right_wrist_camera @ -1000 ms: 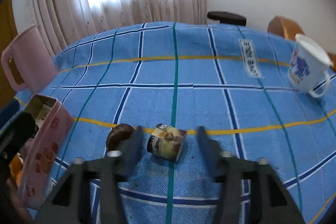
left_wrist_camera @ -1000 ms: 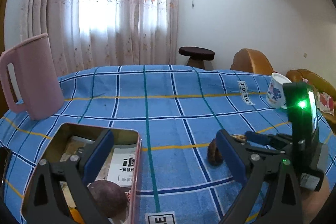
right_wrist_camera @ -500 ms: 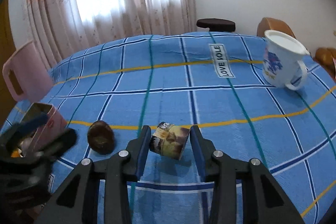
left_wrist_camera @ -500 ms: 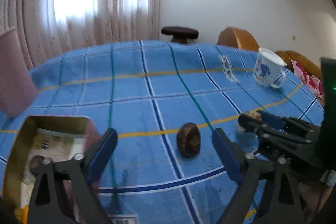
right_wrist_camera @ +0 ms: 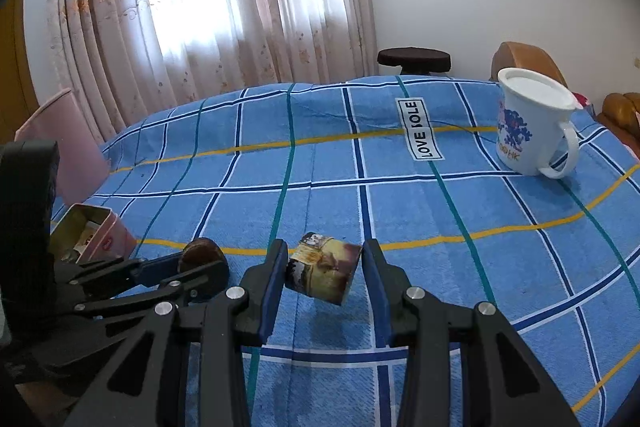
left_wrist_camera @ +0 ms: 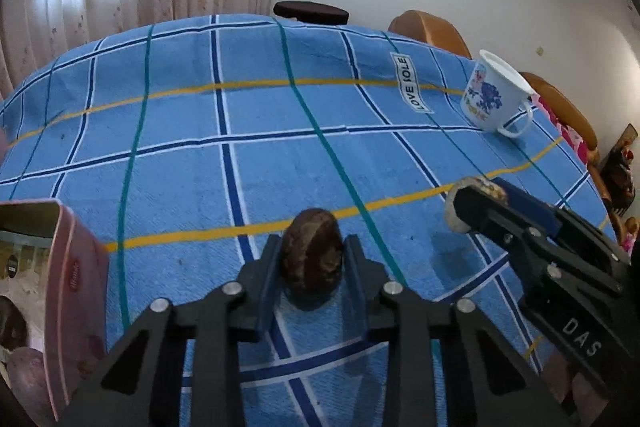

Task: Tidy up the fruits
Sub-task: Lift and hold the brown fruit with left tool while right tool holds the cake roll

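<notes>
A brown, rough-skinned fruit [left_wrist_camera: 312, 255] rests on the blue checked cloth [left_wrist_camera: 280, 115], and my left gripper [left_wrist_camera: 312, 247] is shut on it, a pad on each side. From the right wrist view, the same fruit [right_wrist_camera: 200, 253] shows at the left gripper's [right_wrist_camera: 192, 267] tips. My right gripper [right_wrist_camera: 324, 259] is shut on a small printed cylinder [right_wrist_camera: 322, 273], tilted, with its shadow on the cloth below. An open pink tin box [left_wrist_camera: 72, 287] stands at the left, a purple fruit [left_wrist_camera: 28, 375] inside it.
A white mug with a blue print [right_wrist_camera: 528, 131] stands at the far right of the table. A pink jug [right_wrist_camera: 68, 147] is at the far left edge. A dark stool [right_wrist_camera: 414, 59] and brown chairs [left_wrist_camera: 432, 31] sit beyond the table, with curtains behind.
My left gripper swung right from over the tin, came down around the brown fruit and closed on it. My right gripper closed on the printed cylinder and then held still.
</notes>
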The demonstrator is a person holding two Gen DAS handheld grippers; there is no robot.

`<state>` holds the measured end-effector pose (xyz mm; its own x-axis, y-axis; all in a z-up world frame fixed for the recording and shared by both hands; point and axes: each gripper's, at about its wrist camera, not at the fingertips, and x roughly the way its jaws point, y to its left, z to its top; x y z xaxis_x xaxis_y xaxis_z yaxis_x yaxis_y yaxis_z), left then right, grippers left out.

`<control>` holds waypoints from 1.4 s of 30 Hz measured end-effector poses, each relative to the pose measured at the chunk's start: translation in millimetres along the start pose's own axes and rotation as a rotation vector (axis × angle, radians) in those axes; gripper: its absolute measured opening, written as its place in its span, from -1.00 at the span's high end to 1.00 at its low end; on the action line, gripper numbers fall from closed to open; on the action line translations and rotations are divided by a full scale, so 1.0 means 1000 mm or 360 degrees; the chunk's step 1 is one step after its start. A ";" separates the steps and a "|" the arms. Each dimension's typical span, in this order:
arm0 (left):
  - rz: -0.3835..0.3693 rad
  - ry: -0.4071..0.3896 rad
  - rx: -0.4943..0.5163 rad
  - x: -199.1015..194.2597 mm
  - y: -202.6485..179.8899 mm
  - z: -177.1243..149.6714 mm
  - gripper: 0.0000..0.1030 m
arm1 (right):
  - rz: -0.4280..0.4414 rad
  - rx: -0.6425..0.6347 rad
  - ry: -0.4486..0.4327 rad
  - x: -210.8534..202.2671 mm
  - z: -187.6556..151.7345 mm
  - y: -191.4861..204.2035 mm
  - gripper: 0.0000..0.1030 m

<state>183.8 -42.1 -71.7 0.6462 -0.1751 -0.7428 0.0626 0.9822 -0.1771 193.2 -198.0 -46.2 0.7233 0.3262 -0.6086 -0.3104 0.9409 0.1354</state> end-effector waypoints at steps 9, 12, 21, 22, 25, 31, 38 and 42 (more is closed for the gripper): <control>0.0046 -0.0141 0.0047 -0.018 -0.005 -0.003 0.37 | 0.0055 -0.0035 -0.0105 -0.014 -0.002 0.003 0.21; 0.0061 -0.0180 0.0055 -0.023 -0.006 -0.003 0.37 | 0.0057 -0.0057 -0.0125 -0.016 -0.002 0.006 0.21; 0.0095 -0.0282 0.0063 -0.034 -0.007 -0.003 0.37 | 0.0068 -0.0089 -0.0183 -0.023 -0.002 0.010 0.21; 0.0097 -0.0290 0.0061 -0.035 -0.007 -0.004 0.37 | 0.0068 -0.0092 -0.0188 -0.024 -0.003 0.010 0.21; 0.0103 -0.0314 0.0051 -0.038 -0.005 -0.004 0.37 | 0.0071 -0.0105 -0.0212 -0.028 -0.004 0.011 0.21; 0.0112 -0.0360 0.0038 -0.045 -0.003 -0.007 0.37 | 0.0078 -0.0124 -0.0252 -0.032 -0.004 0.013 0.21; 0.0130 -0.0418 0.0043 -0.052 -0.004 -0.010 0.37 | 0.0077 -0.0159 -0.0303 -0.039 -0.006 0.017 0.21; 0.0149 -0.0458 0.0058 -0.056 -0.006 -0.012 0.37 | 0.0074 -0.0169 -0.0329 -0.042 -0.006 0.018 0.21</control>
<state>138.3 -39.1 -36.4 0.8389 -0.0621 -0.5407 0.0163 0.9959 -0.0892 153.5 -195.2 -23.4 0.8141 0.3910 -0.4293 -0.4017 0.9131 0.0699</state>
